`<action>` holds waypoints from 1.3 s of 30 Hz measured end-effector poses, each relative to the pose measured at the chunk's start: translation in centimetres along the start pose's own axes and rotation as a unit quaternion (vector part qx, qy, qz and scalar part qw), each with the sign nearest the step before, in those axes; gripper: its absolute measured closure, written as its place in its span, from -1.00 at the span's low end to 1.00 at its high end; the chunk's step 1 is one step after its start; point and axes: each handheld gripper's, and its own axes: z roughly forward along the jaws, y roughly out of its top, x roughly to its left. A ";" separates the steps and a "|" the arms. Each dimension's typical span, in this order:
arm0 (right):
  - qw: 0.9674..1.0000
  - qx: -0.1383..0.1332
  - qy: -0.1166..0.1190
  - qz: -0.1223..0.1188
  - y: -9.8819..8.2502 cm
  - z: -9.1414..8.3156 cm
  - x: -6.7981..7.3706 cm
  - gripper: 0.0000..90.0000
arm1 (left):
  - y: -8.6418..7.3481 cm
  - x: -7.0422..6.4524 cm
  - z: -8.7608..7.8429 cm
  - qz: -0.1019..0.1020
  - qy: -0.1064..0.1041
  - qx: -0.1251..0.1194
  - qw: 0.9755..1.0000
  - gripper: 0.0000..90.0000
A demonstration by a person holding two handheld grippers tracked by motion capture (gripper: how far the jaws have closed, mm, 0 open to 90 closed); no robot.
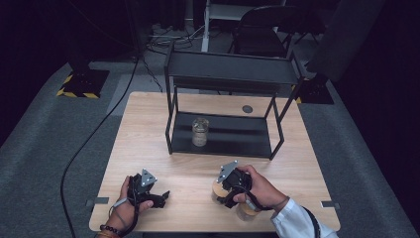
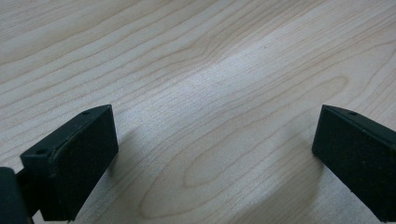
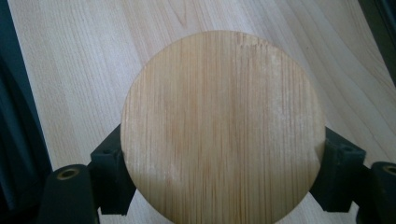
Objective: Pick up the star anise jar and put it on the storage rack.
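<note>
My right gripper [image 1: 223, 194] points down near the table's front edge, its jaws shut on a round wooden lid [image 1: 217, 188]. In the right gripper view the lid [image 3: 223, 116] sits between the two black pads [image 3: 109, 163], which press on its left and right rim, with my right gripper [image 3: 224, 161] centred on it. What lies under the lid is hidden. My left gripper [image 1: 162, 196] rests low at the front left, and its jaws [image 2: 215, 154] stand wide open over bare wood with nothing between them.
A black two-level rack [image 1: 233, 69] stands at the middle back of the wooden table [image 1: 148, 139], with a clear glass jar [image 1: 200, 132] on its lower shelf. A second tan round thing [image 1: 246, 212] sits under my right hand. A chair stands beyond the table.
</note>
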 end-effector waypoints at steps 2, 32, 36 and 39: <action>1.000 0.000 0.002 0.001 0.0 0.0 -0.1 -0.47 | 0.0 0.0 0.0 0.000 0.000 0.000 1.000 -1.00; 1.000 -0.008 -0.005 0.009 0.2 -0.7 -0.8 -0.46 | 0.0 0.0 0.0 0.001 0.000 0.000 1.000 -1.00; 1.000 -0.015 -0.010 0.012 0.3 -1.2 -1.1 -0.46 | 0.0 0.0 0.0 0.001 0.000 0.000 1.000 -1.00; 1.000 -0.019 -0.014 0.015 0.3 -1.7 -1.4 -0.46 | 0.0 0.0 0.0 0.000 0.000 0.000 1.000 -1.00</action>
